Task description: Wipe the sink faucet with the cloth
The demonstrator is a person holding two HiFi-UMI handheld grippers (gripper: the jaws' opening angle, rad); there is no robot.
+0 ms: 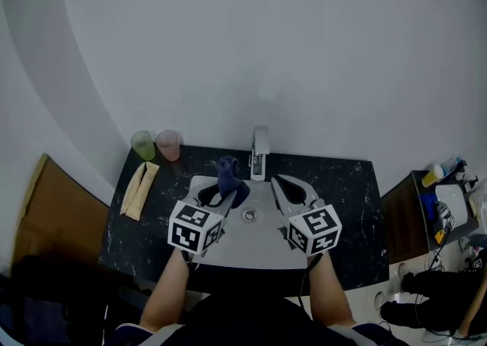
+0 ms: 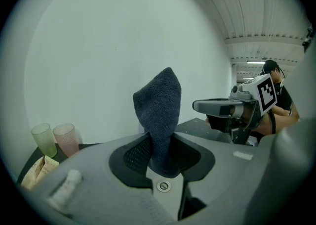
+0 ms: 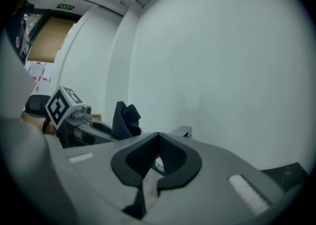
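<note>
Your left tool clamps the cloth beside the faucet, open sink between it and your right tool (jaws together, empty)

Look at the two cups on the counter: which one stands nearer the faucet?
The pink cup. It stands right beside the green cup, on the side toward the faucet; the green cup is the outer one, further left along the wall.
</note>
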